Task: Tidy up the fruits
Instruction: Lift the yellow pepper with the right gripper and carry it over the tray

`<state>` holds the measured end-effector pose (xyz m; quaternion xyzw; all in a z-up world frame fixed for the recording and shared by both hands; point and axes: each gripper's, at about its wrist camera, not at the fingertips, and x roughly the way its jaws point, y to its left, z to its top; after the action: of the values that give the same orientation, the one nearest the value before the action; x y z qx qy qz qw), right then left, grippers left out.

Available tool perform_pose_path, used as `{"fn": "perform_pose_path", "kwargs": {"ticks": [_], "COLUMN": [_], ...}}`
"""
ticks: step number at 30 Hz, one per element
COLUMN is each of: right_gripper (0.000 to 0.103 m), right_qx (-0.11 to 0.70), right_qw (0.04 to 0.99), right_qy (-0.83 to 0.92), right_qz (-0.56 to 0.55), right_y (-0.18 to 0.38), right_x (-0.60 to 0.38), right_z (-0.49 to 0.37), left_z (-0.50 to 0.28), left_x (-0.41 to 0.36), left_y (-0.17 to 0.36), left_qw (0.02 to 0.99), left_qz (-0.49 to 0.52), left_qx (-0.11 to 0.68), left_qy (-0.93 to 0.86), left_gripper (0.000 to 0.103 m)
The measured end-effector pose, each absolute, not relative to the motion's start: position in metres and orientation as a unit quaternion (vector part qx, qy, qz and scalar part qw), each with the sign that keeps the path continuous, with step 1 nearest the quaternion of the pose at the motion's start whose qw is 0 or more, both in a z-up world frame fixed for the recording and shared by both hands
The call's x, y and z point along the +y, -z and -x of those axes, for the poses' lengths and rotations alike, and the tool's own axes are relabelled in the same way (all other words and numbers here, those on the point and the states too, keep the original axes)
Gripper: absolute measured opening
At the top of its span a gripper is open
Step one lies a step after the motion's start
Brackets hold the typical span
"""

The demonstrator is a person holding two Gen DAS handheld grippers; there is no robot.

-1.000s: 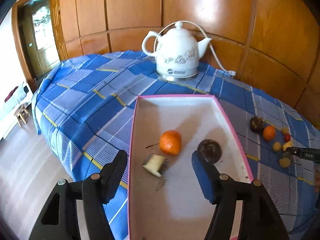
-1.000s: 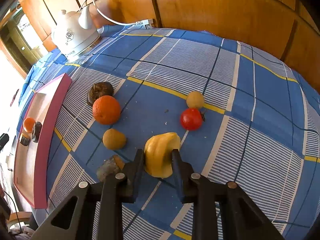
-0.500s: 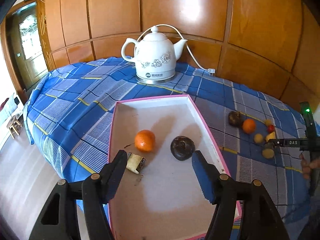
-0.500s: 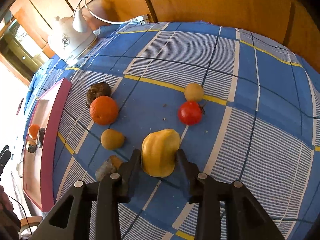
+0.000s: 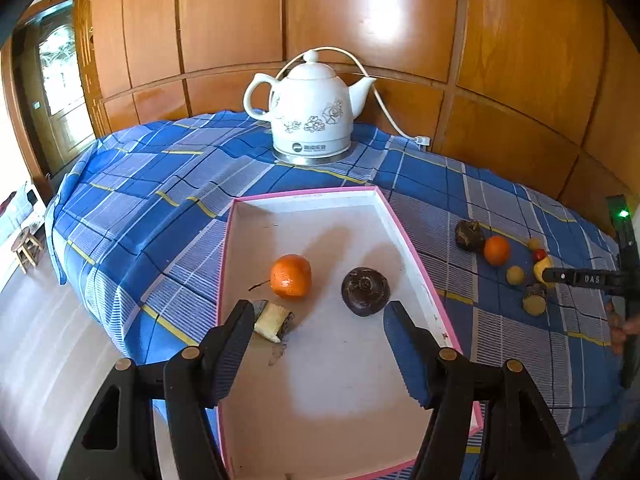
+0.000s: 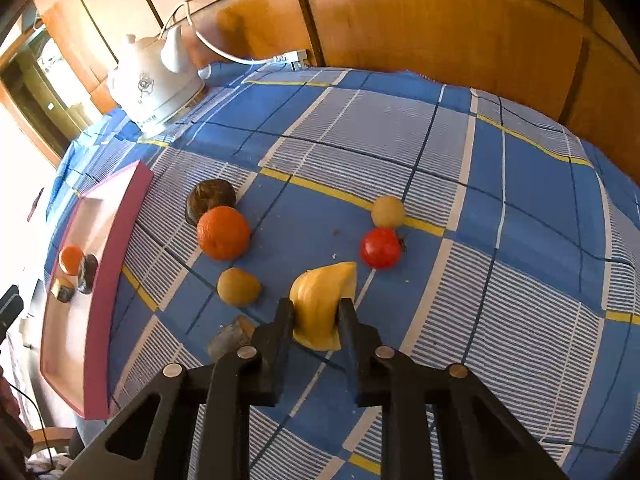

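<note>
My right gripper (image 6: 316,312) points down at the blue checked cloth, its jaws closing with the pads pressing on a yellow fruit wedge (image 6: 324,292). Around it lie a red tomato (image 6: 380,248), an orange (image 6: 223,233), a dark round fruit (image 6: 210,199), two small tan fruits (image 6: 238,286) and a grey-brown piece (image 6: 232,336). My left gripper (image 5: 320,312) hovers open over the pink-rimmed tray (image 5: 404,232), holding nothing. In the tray lie an orange (image 5: 291,275), a dark round fruit (image 5: 365,290) and a cut pale piece (image 5: 274,320).
A white kettle (image 5: 310,116) with its cord stands at the back of the table against the wood-panelled wall. The cloth drops over the table's left edge (image 5: 80,264) toward the floor. A hand (image 5: 624,326) shows at the far right edge.
The right gripper's jaws widened around the yellow wedge, then closed on it. The left gripper stays open over the tray, and its view has swung slightly.
</note>
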<state>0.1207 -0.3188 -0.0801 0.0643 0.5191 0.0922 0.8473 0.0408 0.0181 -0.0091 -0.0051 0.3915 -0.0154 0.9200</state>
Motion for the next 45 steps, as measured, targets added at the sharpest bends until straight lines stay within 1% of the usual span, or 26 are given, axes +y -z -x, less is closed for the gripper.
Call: {"fn": "perform_pose_path", "kwargs": {"ticks": [4, 15, 17, 19, 20, 30, 36, 41, 45], "right_gripper": [0.022, 0.022, 0.022, 0.022, 0.022, 0.022, 0.022, 0.022, 0.022], "right_qx": [0.521, 0.48, 0.477, 0.474, 0.473, 0.467, 0.458, 0.457, 0.461], "right_qw": [0.848, 0.869, 0.871, 0.872, 0.873, 0.875, 0.874, 0.863, 0.849], "right_qy": [-0.086, -0.103, -0.101, -0.1, -0.098, -0.108, -0.151, -0.209, -0.255], "right_qz": [-0.05, -0.067, -0.064, -0.067, -0.067, -0.069, -0.064, -0.05, -0.033], "right_y": [0.083, 0.053, 0.05, 0.048, 0.048, 0.041, 0.026, 0.02, 0.02], "right_x": [-0.316, -0.314, -0.314, -0.315, -0.315, -0.312, -0.284, -0.232, -0.182], "right_z": [-0.12, -0.111, -0.11, -0.109, -0.109, -0.103, -0.089, -0.081, -0.078], "left_z": [-0.039, -0.035, -0.033, -0.031, -0.03, -0.025, -0.023, -0.021, -0.019], "left_x": [0.022, 0.026, 0.028, 0.03, 0.031, 0.034, 0.035, 0.04, 0.048], "left_y": [0.01, 0.008, 0.006, 0.005, 0.003, 0.002, 0.001, 0.003, 0.004], "left_qw": [0.92, 0.922, 0.923, 0.924, 0.926, 0.927, 0.928, 0.927, 0.928], "left_qz": [0.007, 0.006, 0.006, 0.007, 0.009, 0.01, 0.017, 0.026, 0.033], "left_qx": [0.393, 0.388, 0.385, 0.381, 0.378, 0.374, 0.373, 0.375, 0.371], "left_qy": [0.013, 0.007, 0.003, -0.002, -0.005, -0.002, 0.002, 0.004, -0.003], "left_gripper": [0.068, 0.068, 0.069, 0.074, 0.074, 0.075, 0.075, 0.077, 0.081]}}
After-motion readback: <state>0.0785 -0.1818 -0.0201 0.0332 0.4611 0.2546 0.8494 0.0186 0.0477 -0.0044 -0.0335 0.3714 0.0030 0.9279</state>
